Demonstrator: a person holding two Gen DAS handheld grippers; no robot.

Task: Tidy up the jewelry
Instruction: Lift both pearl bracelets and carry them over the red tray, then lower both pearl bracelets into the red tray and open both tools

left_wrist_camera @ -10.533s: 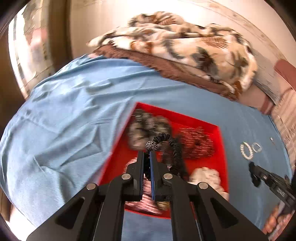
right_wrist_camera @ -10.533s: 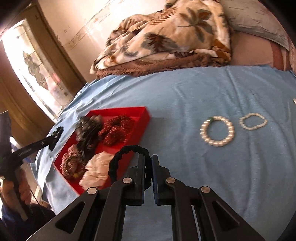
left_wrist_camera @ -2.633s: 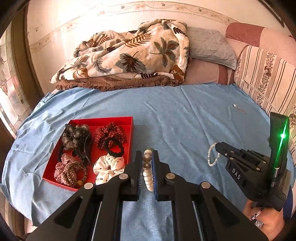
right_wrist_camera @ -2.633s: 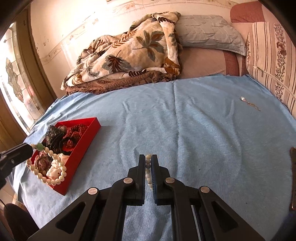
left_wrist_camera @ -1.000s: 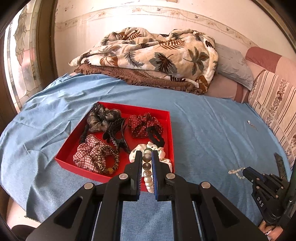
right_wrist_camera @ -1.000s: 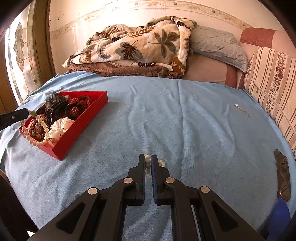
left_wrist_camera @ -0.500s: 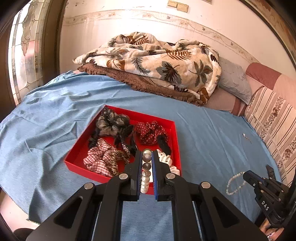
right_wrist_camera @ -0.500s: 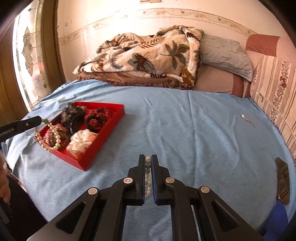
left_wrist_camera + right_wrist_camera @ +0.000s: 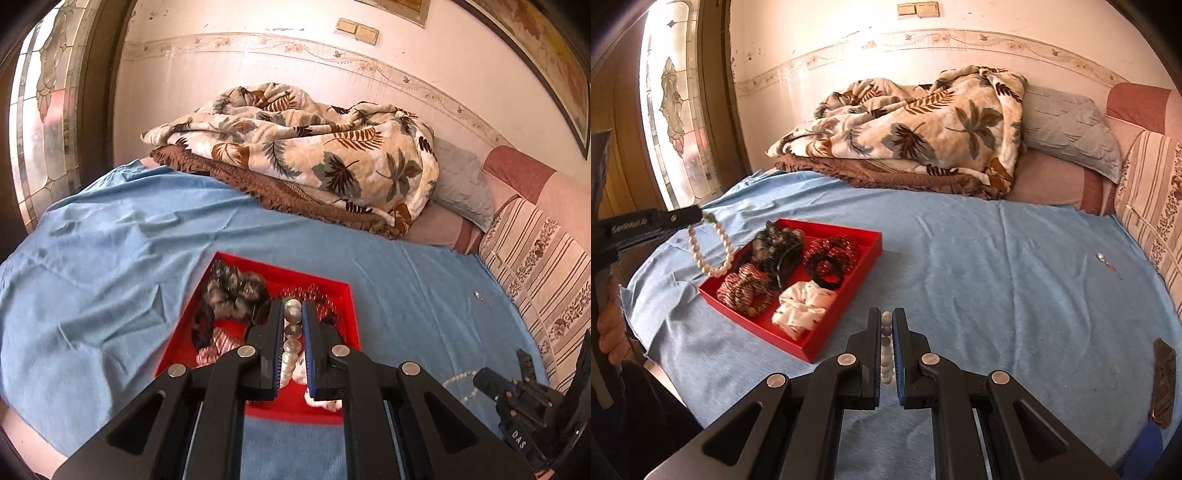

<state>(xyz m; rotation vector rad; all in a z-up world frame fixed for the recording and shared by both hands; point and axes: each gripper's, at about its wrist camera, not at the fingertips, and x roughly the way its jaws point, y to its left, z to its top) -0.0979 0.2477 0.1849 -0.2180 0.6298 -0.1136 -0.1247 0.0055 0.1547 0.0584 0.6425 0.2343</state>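
Note:
A red tray with several scrunchies and hair ties lies on the blue bed sheet. My left gripper is shut on a large pearl bracelet and holds it above the tray; in the right wrist view the bracelet hangs from the left gripper over the tray's left side. My right gripper is shut on a small pearl bracelet, right of the tray; in the left wrist view that bracelet dangles from the right gripper.
A leaf-print blanket and pillows lie at the back of the bed. A small silver piece of jewelry lies on the sheet at the right. A dark phone-like object lies near the right edge.
My left gripper has moved forward over the tray with the large bracelet. My right gripper has moved toward the tray, holding the small bracelet.

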